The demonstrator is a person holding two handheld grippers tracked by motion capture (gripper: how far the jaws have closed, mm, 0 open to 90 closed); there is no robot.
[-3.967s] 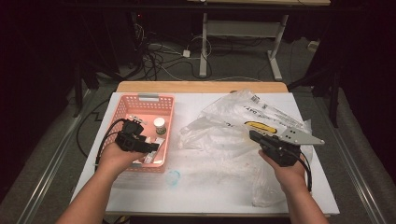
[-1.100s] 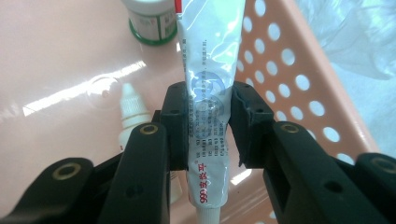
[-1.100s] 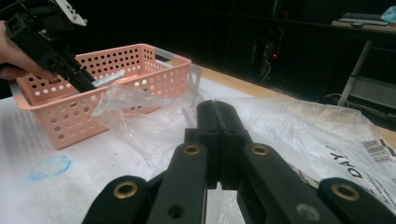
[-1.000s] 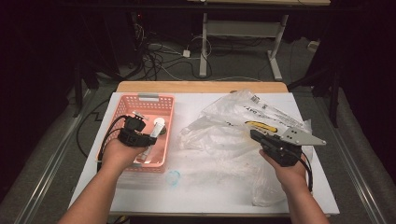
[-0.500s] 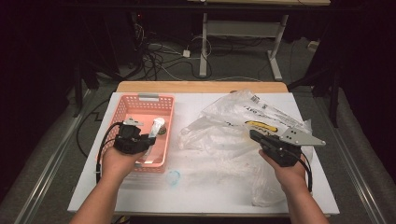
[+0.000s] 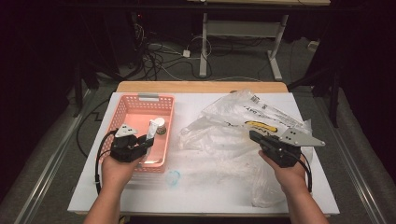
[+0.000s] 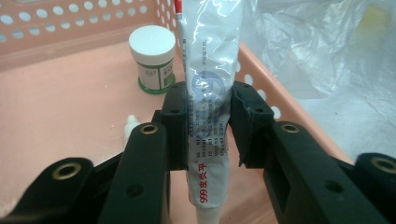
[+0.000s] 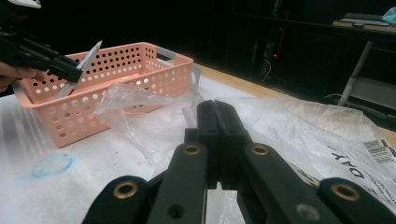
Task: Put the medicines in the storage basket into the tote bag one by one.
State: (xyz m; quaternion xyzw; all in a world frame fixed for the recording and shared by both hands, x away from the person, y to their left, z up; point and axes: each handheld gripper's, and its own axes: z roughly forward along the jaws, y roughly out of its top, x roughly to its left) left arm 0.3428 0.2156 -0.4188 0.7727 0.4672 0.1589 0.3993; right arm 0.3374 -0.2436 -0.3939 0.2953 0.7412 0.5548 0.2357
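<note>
Clearly gripped, the white squeeze tube with red and blue print (image 7: 208, 112) sits between the two black pads of the left gripper (image 7: 208, 123), which press on its flanks about halfway along its length; the tube's cap end points back toward the camera and its flat crimped end reaches out over the pink perforated plastic basket (image 7: 56, 32). In the high view the left gripper (image 6: 140, 143) hangs over the near right corner of that basket (image 6: 122, 112), the tube (image 6: 151, 129) slanting up from the jaws, clear of the basket floor. A small jar with a white lid and a green-edged label (image 7: 152, 58) stands upright on the basket floor just beyond the tube, apart from it, and a small white tip (image 7: 131, 125) peeps out beside the left jaw; what it belongs to cannot be told. The right gripper (image 8: 217, 140) has its jaws pressed fully together with nothing between them, and it rests low over the crumpled clear plastic bag with black lettering and a yellow mark (image 6: 243, 121) that spreads across the right half of the white table (image 6: 93, 196). In the high view the right gripper (image 6: 254, 136) points left toward the basket, well apart from it. A faint blue ring (image 6: 173, 178) is drawn on the table just in front of the basket.
</note>
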